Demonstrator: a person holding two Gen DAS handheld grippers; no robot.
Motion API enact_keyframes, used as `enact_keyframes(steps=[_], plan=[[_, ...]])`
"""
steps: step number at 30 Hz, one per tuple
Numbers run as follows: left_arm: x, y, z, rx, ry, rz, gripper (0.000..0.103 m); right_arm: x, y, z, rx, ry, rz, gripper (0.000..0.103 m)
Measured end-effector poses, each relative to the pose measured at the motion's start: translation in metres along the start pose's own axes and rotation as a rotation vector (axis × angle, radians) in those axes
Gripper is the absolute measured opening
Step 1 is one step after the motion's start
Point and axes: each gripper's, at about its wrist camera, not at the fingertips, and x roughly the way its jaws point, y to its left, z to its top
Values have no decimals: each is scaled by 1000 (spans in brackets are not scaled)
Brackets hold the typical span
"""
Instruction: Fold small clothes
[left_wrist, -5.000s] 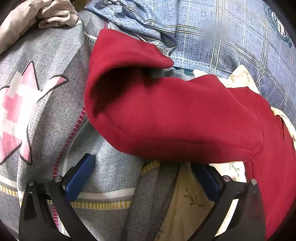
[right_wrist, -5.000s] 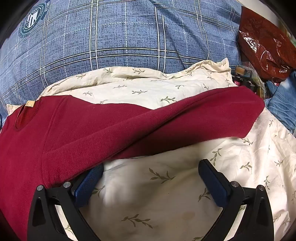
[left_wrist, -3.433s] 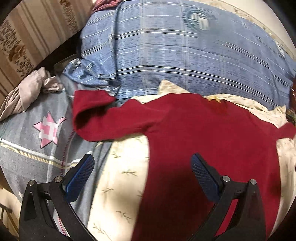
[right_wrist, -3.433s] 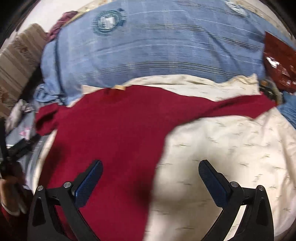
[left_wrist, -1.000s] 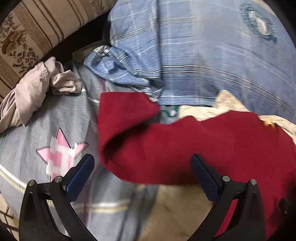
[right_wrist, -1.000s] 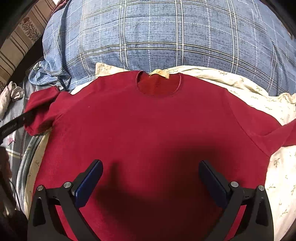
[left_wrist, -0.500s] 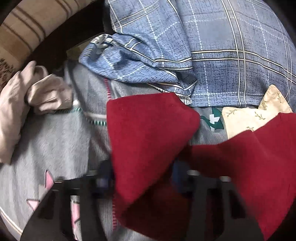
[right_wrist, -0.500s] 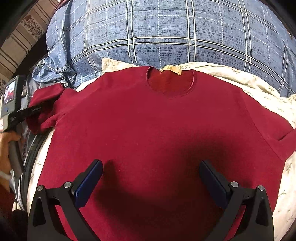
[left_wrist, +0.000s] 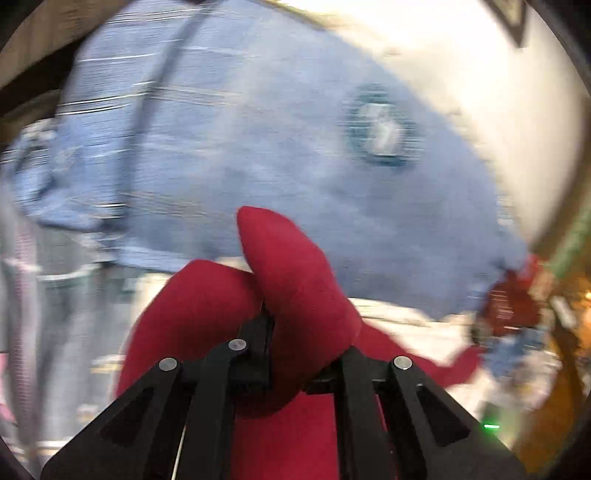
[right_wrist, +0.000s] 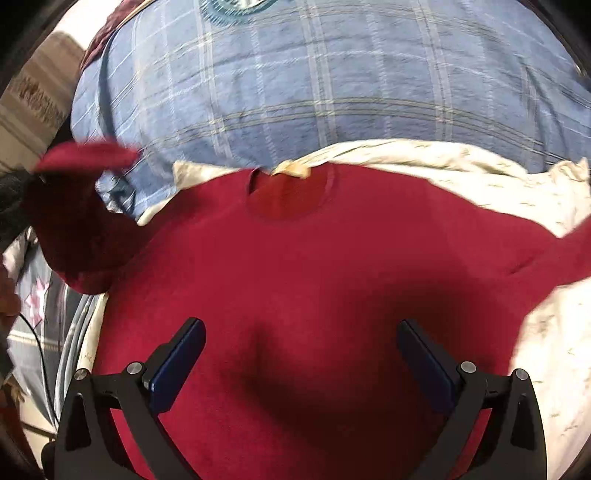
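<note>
A dark red sweater (right_wrist: 314, 266) lies flat on a cream leaf-print sheet (right_wrist: 498, 170), neck and tan label (right_wrist: 291, 169) toward the far side. My left gripper (left_wrist: 295, 332) is shut on the sweater's left sleeve (left_wrist: 288, 280) and holds it lifted; the same sleeve shows raised at the left of the right wrist view (right_wrist: 77, 206). My right gripper (right_wrist: 301, 354) is open and empty, low over the sweater's lower body. The right sleeve (right_wrist: 569, 254) lies out to the right.
A blue plaid quilt (right_wrist: 332, 81) with a round badge (left_wrist: 380, 133) is bunched behind the sweater. A grey blanket with a pink star (right_wrist: 37, 299) lies at the left. Reddish clutter (left_wrist: 513, 306) sits at the far right.
My left gripper has closed on the left sleeve and lifted it up off the bed, swinging to the right; its view is blurred. The right gripper has shifted only slightly over the sweater.
</note>
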Motion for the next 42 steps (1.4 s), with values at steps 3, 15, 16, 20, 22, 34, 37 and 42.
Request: enact_keyframes(steps=[3,15,16,20,22,34,37,42], plan=[[27,-35,-16,38,54,-57,18,-7,-23,2,42,-13,-25,103],[49,-33,-81,113,229,119,77,-14,-92,9,158,-50,-53,103],[37,-31,-80,128,199,148,78,-9,-91,15,148,-50,-50,103],[5,4,-78,74,85,244,83,14,-75,32,83,-20,-13,102],[6,27,-79,39,60,302,83,27,-61,33,24,15,-20,100],[23,72,-87,-15,45,428,83,9,-30,39,-229,-63,-85,7],[24,70,-87,-15,40,421,83,-2,-40,60,-233,-148,-216,6],[34,65,-89,18,69,434,83,26,-62,69,-172,-108,-232,11]])
